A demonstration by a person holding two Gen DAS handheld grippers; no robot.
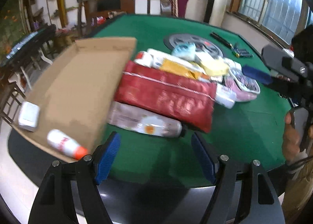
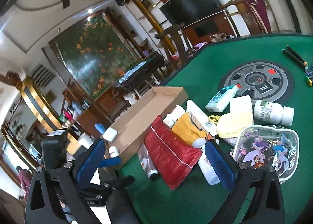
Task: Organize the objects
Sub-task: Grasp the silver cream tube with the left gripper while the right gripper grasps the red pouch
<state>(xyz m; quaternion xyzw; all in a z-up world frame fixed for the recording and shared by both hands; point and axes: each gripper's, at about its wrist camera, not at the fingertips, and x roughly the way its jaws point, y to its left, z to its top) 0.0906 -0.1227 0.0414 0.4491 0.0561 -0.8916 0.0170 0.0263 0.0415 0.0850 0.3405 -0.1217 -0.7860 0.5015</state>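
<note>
Both grippers, left and right, were spread apart and held nothing. You'd only got a bottle and a small white case into the box; the pile beside it, red pouch, spray can and so on, still sat on the table.
</note>
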